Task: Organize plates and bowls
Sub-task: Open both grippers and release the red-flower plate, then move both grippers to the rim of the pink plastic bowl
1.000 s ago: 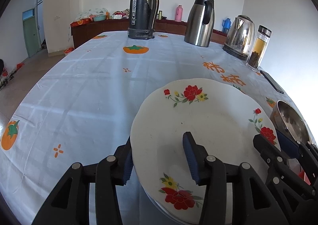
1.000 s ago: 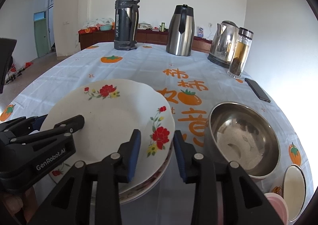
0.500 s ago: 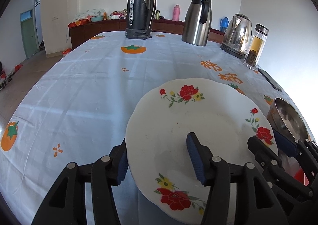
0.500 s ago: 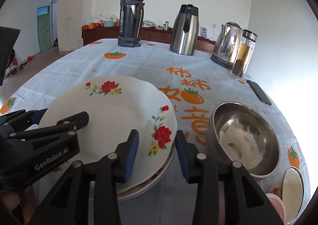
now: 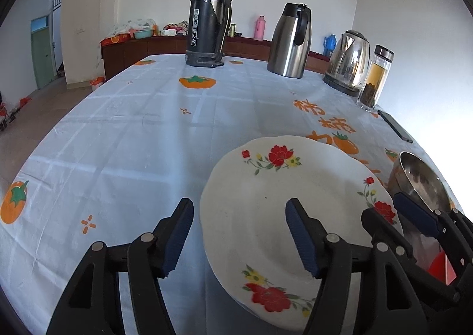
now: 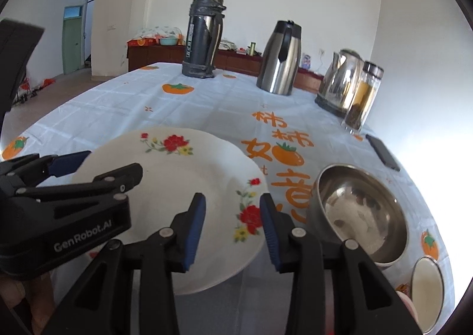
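Observation:
A white plate with red flowers (image 5: 254, 184) (image 6: 183, 175) sits near the table's front edge, tilted a little. My left gripper (image 5: 239, 207) (image 6: 109, 163) straddles its left rim. Its jaws are opening: one pad stands clear to the left of the rim, the other hangs over the plate's middle, and neither presses on it. My right gripper (image 6: 232, 201) (image 5: 382, 206) is shut on the plate's right rim beside a red flower. A steel bowl (image 6: 360, 210) (image 5: 422, 181) stands just right of the plate. I cannot see what lies under the plate.
A small white bowl (image 6: 427, 281) sits at the near right. At the back stand a black thermos (image 5: 208, 21), a steel jug (image 5: 291, 39), a kettle (image 5: 348, 59) and a glass tea bottle (image 5: 375, 80). A phone (image 5: 394, 126) lies by the right edge.
My left gripper's jaws have spread wider and its left pad has come off the plate's rim. The right gripper has stayed on the right rim. The plate rim seen underneath earlier no longer shows.

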{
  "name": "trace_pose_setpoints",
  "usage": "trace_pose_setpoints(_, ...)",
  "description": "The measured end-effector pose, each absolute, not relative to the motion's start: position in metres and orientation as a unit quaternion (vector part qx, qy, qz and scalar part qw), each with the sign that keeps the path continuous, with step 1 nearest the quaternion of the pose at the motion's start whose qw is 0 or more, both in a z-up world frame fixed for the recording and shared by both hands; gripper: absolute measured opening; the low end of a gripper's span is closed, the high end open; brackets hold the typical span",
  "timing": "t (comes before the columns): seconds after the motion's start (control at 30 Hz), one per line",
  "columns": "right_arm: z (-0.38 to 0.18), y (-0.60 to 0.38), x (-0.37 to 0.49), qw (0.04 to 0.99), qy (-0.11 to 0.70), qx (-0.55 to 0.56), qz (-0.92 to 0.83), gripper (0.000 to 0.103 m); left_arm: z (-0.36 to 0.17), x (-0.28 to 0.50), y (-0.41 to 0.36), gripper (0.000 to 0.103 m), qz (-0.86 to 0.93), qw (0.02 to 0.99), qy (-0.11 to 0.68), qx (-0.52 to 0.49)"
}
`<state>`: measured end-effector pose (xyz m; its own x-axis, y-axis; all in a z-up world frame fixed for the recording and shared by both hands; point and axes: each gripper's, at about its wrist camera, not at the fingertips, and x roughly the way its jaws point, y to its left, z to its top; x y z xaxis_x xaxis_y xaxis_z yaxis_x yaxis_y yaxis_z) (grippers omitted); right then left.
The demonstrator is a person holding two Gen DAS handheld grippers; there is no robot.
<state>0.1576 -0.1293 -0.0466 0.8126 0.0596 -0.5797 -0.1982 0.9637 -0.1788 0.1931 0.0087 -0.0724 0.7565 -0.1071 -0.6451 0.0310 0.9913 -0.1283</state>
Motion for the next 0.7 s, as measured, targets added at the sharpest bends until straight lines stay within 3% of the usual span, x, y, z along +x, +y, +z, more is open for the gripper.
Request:
trace_pose_setpoints(0.13, -0.047, -0.127, 0.159, 0.944, 0.299, -0.122, 0.071, 0.04, -0.072, 0.194, 0.007, 0.067, -0.037, 0.935, 0.348, -0.052)
trace_pose_setpoints(0.3, -0.047, -0.13, 0.16, 0.944, 0.3, -0.115, 0.075, 0.049, -0.072, 0.193, 0.007, 0.069, -0.036, 0.935, 0.348, -0.054)
trace_pose_setpoints(0.7, -0.04, -0.132, 0.146, 0.953, 0.271, -0.105, 0.083, 0.053, -0.068, 0.187, 0.015, 0.069, -0.025, 0.942, 0.328, -0.071)
